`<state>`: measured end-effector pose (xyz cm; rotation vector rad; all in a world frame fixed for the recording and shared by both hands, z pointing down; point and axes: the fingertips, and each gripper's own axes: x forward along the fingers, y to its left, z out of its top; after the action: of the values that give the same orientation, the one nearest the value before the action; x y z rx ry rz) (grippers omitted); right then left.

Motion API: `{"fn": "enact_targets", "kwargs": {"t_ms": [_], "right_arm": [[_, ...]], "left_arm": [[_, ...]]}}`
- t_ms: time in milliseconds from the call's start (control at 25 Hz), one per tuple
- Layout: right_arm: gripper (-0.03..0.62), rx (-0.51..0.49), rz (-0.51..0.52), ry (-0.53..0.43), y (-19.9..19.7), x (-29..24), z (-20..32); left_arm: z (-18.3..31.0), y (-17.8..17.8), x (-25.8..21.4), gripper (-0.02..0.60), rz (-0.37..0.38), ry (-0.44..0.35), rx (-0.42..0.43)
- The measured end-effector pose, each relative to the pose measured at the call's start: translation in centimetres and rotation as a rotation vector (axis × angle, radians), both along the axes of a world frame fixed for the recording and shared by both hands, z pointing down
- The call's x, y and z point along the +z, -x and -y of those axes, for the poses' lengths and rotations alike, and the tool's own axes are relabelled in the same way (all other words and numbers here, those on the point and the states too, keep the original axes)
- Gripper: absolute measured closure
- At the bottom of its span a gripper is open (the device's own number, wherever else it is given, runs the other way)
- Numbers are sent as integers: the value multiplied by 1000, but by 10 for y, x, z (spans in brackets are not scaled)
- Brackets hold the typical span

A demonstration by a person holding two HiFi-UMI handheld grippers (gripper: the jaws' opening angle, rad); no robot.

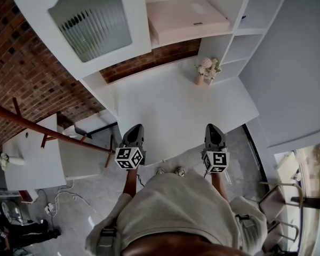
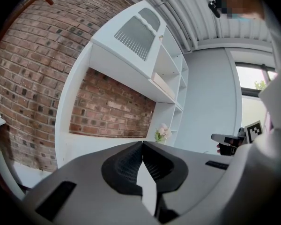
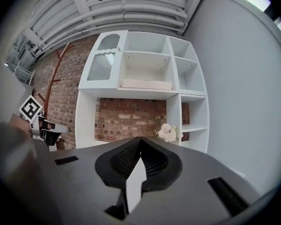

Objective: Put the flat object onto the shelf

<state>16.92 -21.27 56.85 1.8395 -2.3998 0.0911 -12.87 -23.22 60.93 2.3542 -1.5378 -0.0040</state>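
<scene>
A: State of the claws?
B: Left claw (image 1: 135, 128) and right claw (image 1: 213, 127), both pressed together, empty.
A: The box (image 3: 146, 84)?
B: Flat on the shelf (image 3: 131, 91), above and ahead of both claws, well apart.

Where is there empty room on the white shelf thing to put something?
The white counter is bare except the flower vase at one end. The small cubbies beside it look empty too. It's crowded only where the flat box lies.

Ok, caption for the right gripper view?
Shut, empty right gripper faces white shelf unit: flat box on a shelf, flowers below.
</scene>
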Motion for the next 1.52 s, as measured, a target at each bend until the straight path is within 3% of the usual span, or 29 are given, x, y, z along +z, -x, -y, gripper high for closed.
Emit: {"fn": "enact_targets", "kwargs": {"t_ms": [1520], "right_arm": [[565, -4, -30, 42, 2, 7, 0]], "left_arm": [[-14, -7, 11, 566, -5, 29, 12]]}}
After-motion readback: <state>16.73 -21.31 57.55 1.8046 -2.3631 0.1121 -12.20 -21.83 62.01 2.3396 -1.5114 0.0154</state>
